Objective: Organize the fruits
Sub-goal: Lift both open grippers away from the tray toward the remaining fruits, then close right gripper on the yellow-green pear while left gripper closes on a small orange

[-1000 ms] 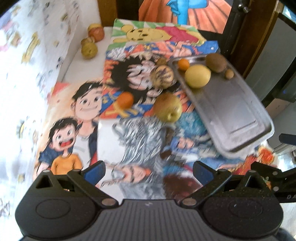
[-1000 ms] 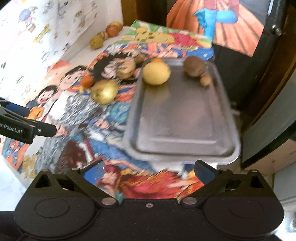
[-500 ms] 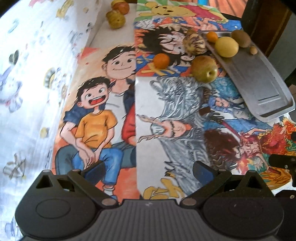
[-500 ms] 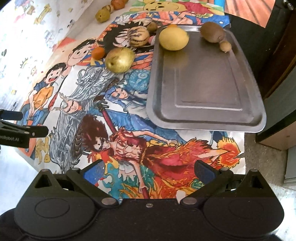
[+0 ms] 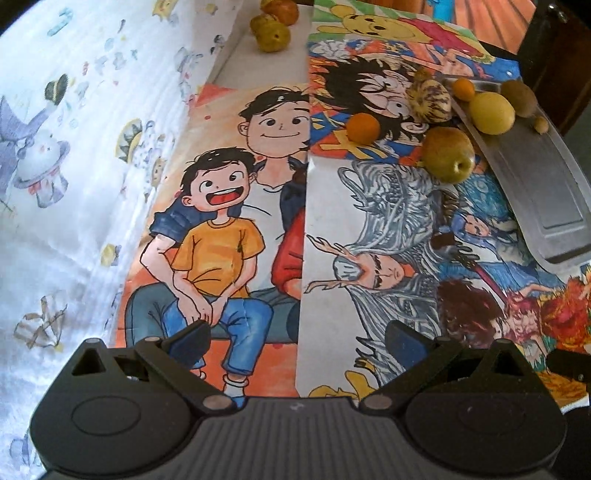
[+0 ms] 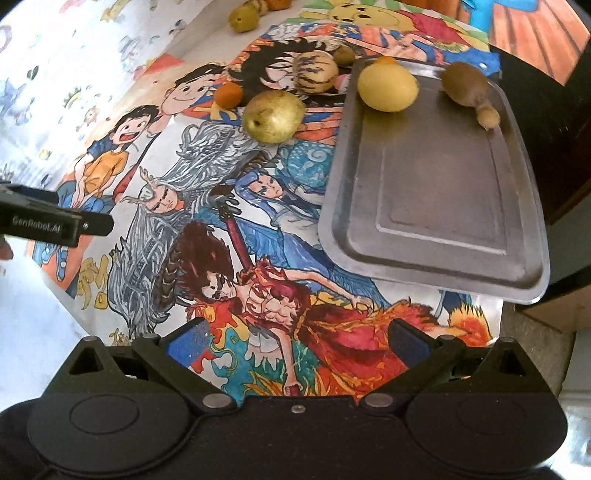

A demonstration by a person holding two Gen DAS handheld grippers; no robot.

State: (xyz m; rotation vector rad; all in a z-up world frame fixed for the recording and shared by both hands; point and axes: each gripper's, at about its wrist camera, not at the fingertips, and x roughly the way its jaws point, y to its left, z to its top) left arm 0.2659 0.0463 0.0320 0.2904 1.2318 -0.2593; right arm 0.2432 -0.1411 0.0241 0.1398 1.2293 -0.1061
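A metal tray (image 6: 436, 192) lies on the right of the picture-covered table; it also shows in the left wrist view (image 5: 546, 192). On its far end lie a yellow lemon (image 6: 388, 88), a brown kiwi (image 6: 466, 83), a small brown fruit (image 6: 488, 116) and a small orange (image 6: 386, 60). Left of the tray on the table lie a yellow-green pear (image 6: 273, 116), a striped melon (image 6: 316, 71) and an orange (image 6: 229, 95). My left gripper (image 5: 297, 341) and right gripper (image 6: 297, 338) are open and empty, well short of the fruit.
More fruit (image 5: 273, 27) lies at the table's far left corner by a patterned white cloth (image 5: 74, 166). The left gripper's finger (image 6: 55, 221) shows at the left of the right wrist view. The floor (image 6: 535, 343) drops off past the table's right edge.
Both grippers have pulled back and up from the fruit and tray; more of the near table shows now. Both stay open.
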